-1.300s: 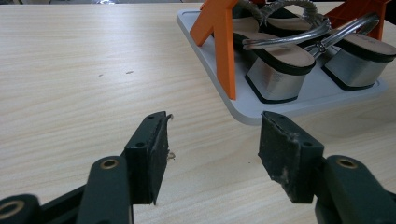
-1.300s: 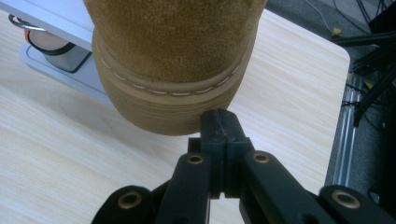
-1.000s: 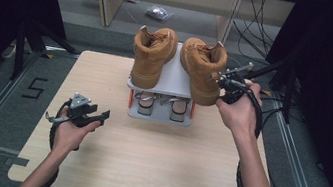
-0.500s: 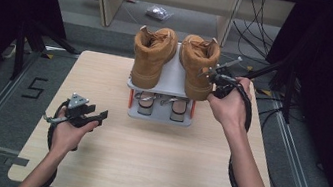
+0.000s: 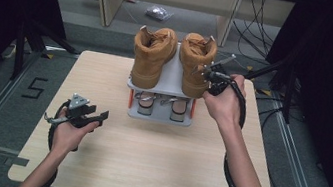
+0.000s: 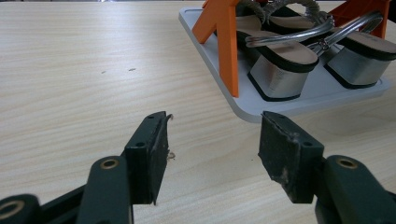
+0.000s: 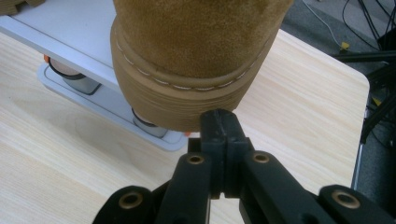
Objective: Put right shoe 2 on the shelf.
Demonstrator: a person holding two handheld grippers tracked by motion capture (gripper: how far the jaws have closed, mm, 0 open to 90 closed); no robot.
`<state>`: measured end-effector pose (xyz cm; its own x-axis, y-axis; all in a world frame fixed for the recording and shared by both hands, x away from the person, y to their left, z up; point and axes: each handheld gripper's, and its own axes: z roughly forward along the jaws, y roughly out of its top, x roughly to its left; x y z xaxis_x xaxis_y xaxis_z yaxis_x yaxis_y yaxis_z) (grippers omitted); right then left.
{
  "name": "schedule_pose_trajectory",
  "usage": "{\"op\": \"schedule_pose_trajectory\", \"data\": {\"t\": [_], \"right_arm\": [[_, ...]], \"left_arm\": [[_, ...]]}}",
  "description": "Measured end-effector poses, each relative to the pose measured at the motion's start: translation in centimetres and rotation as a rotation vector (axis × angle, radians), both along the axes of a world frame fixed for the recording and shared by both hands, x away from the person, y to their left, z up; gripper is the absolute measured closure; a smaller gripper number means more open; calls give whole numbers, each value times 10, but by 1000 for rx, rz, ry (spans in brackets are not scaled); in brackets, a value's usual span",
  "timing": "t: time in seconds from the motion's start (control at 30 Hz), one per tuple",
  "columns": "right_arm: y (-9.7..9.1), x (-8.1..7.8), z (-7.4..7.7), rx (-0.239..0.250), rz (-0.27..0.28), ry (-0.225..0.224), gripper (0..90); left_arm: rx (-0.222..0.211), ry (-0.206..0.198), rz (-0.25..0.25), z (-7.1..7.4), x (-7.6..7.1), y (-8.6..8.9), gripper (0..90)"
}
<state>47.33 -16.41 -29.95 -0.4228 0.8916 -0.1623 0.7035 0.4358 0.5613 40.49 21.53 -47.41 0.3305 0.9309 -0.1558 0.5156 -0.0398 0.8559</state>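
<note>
We find the right gripper (image 7: 219, 123), jaws pressed together and holding nothing, nudging the heel of the right boot (image 5: 196, 63) on the rack's (image 5: 169, 76) top shelf; we advise gentle, level pushing; the left gripper (image 6: 212, 140) idles wide open, empty.

The high view looks forward and down over my worktop (image 5: 142, 170) from behind me. My left hand-held gripper (image 6: 212, 154) camera sits low, facing the shoe rack (image 6: 261, 105) nearby. My right hand-held gripper (image 7: 219, 126) camera presses close against a boot heel (image 7: 196, 60) on that rack, which all views share.
</note>
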Motion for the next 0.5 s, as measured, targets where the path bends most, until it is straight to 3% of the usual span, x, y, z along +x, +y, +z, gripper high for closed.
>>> {"op": "schedule_pose_trajectory", "data": {"t": [0.37,0.5], "right_arm": [[8,5,-2,11,-18,7,900],[9,8,-5,9,13,-14,900]], "left_arm": [[-7,-3,5,0,0,0,420],[-7,-2,3,0,-1,0,419]]}}
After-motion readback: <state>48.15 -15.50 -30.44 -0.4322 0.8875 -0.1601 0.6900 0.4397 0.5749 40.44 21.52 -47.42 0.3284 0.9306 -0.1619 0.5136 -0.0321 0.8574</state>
